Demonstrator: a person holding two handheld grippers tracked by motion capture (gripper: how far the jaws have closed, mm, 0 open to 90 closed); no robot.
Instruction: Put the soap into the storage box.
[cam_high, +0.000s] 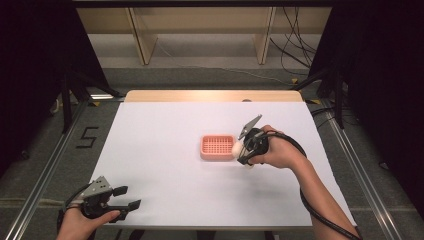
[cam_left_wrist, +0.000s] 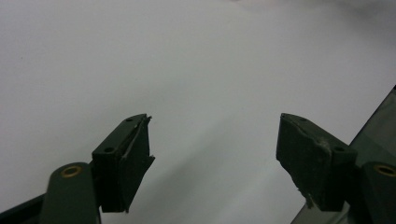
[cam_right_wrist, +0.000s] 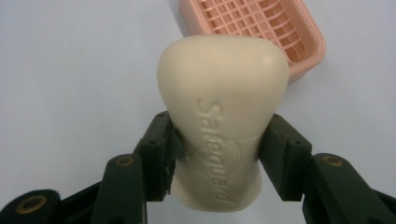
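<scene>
Lower left of the high view: left hand-held gripper (cam_high: 128, 198), held over the near edge of the white worktop (cam_high: 160, 150), jaws spread with nothing between them. Holding hand (cam_high: 82, 224) cut off by the bottom edge of the frame. In the left gripper view, same left hand-held gripper (cam_left_wrist: 215, 154) with both black pads wide apart over bare white surface; torn edging visible on the left pad, a detail too small to make out from above. Dark band at the right edge of that view, too blurred to name.

Centre of the high view: pink soap dish (cam_high: 218, 147) with a gridded floor, flat on the worktop. Just right of it, touching or nearly touching its right rim, cream soap bar (cam_high: 236, 148), mostly hidden by the right hand-held gripper (cam_high: 242, 152) and seen as little more than a pale blob. Whether the bar overlaps the rim or sits beside it: cannot tell from above.

Right gripper view far clearer: right hand-held gripper (cam_right_wrist: 217, 154) pinching the soap bar (cam_right_wrist: 219, 112) at its narrow waist, both pads pressed against its sides, raised "Safeguard" lettering readable along its face. Soap dish (cam_right_wrist: 303, 46) in the upper right of that frame, partly behind the bar and cut off by the top edge.
</scene>
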